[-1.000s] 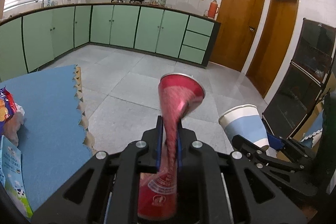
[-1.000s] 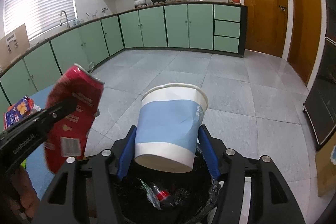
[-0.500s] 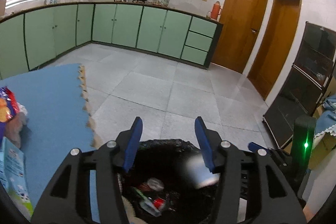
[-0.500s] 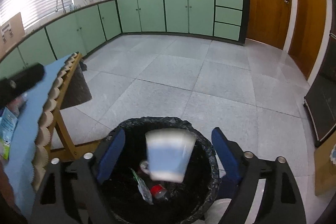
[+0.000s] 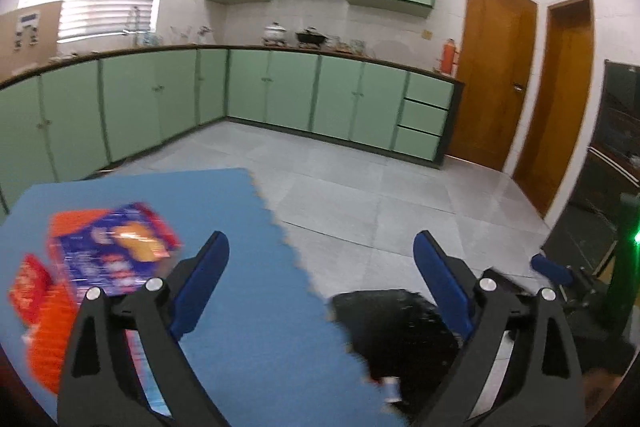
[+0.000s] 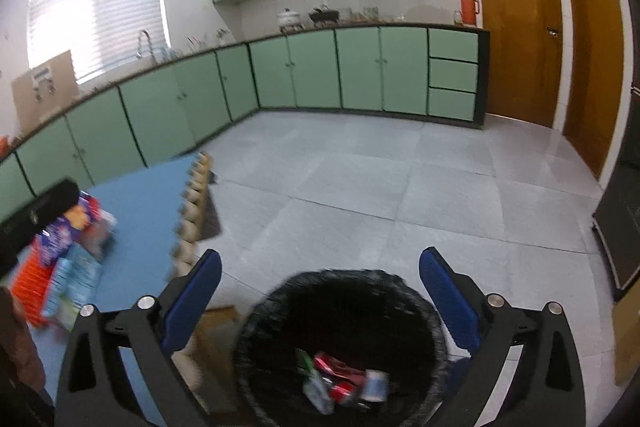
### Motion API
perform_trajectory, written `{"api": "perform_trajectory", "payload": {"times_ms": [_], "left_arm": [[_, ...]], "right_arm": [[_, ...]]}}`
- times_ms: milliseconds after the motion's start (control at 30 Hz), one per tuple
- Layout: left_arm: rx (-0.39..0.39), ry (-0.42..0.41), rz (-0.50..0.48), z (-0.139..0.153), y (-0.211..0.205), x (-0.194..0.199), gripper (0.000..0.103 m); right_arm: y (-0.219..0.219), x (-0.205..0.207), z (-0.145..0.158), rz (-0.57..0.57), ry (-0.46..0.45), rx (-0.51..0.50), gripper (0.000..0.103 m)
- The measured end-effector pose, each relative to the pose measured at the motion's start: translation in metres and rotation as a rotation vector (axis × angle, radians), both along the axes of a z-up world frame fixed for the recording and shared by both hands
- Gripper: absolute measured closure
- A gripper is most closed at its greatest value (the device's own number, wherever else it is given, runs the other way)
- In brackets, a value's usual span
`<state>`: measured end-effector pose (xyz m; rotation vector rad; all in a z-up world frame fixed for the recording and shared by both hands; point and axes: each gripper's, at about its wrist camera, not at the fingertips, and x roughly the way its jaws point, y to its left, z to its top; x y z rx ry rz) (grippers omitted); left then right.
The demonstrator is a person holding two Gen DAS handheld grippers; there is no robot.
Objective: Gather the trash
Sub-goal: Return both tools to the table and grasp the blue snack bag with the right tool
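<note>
My left gripper (image 5: 320, 287) is open and empty, over the right edge of the blue table (image 5: 240, 307). Snack packets (image 5: 108, 251) lie on the table to its left, blurred; they also show in the right wrist view (image 6: 64, 251). My right gripper (image 6: 320, 291) is open and empty above the black-lined trash bin (image 6: 340, 311). In the bin lie the red can (image 6: 340, 379), the blue-and-white paper cup (image 6: 376, 389) and other wrappers. The bin also shows in the left wrist view (image 5: 400, 331), beside the table.
Green kitchen cabinets (image 6: 320, 71) line the far walls. Two wooden doors (image 5: 492, 75) stand at the right. A dark cabinet (image 6: 624, 219) is at the far right. Grey tiled floor (image 6: 400, 187) spreads beyond the bin.
Both grippers opened and dropped the red can and the paper cup into the bin. The left gripper has since swung left over the blue table towards the packets.
</note>
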<state>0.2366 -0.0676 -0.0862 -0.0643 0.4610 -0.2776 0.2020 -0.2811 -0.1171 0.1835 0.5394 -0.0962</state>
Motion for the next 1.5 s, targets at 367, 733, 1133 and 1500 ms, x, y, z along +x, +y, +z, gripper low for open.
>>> {"api": "perform_trajectory", "payload": {"times_ms": [367, 733, 1133, 1500], "left_arm": [[0.090, -0.031, 0.272, 0.009, 0.114, -0.040, 0.013], [0.130, 0.017, 0.456, 0.000, 0.205, -0.050, 0.013], [0.086, 0.075, 0.536, -0.016, 0.257, -0.050, 0.013], [0.072, 0.105, 0.555, -0.021, 0.275, -0.039, 0.013]], "right_arm": [[0.098, 0.002, 0.015, 0.151, -0.072, 0.004, 0.006], [0.225, 0.032, 0.009, 0.360, -0.065, -0.024, 0.007], [0.307, 0.060, -0.007, 0.462, -0.005, -0.064, 0.009], [0.331, 0.083, -0.021, 0.450, 0.056, -0.111, 0.023]]}}
